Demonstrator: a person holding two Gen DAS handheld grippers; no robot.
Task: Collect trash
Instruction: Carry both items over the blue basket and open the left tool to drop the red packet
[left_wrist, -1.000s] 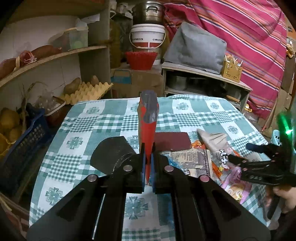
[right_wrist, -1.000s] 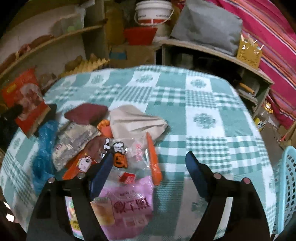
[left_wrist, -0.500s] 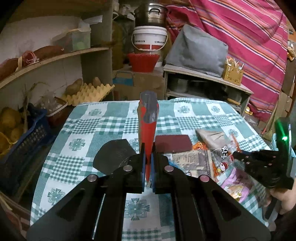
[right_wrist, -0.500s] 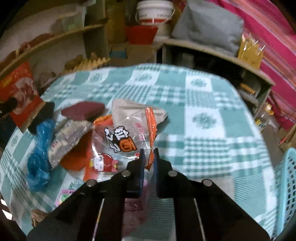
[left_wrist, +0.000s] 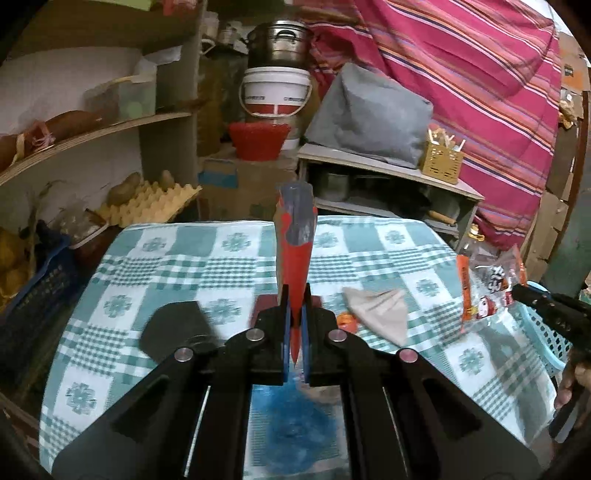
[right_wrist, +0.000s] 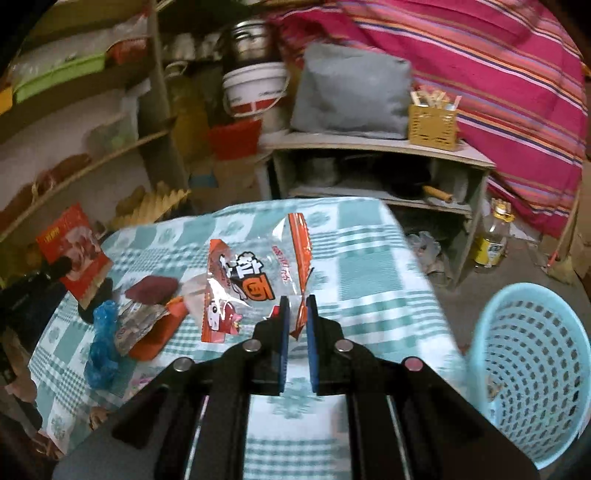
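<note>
My left gripper (left_wrist: 294, 321) is shut on a red snack packet (left_wrist: 295, 251) and holds it edge-on above the checked table (left_wrist: 166, 258). It shows flat in the right wrist view (right_wrist: 74, 247) at far left. My right gripper (right_wrist: 294, 314) is shut on a clear orange-edged wrapper (right_wrist: 255, 277), lifted off the table; it also shows in the left wrist view (left_wrist: 487, 284). A light blue basket (right_wrist: 532, 369) stands off the table's right edge.
On the table lie a beige wrapper (left_wrist: 376, 306), a black piece (left_wrist: 173, 328), a maroon packet (right_wrist: 151, 290), a blue bag (right_wrist: 103, 332) and an orange wrapper (right_wrist: 155, 336). Shelves (left_wrist: 92, 133) stand left, a low cabinet (right_wrist: 376, 166) behind.
My right gripper shut on the clear wrapper, lifted it from the pile and swung right toward the basket. The left gripper kept hold of the red packet and rose a little.
</note>
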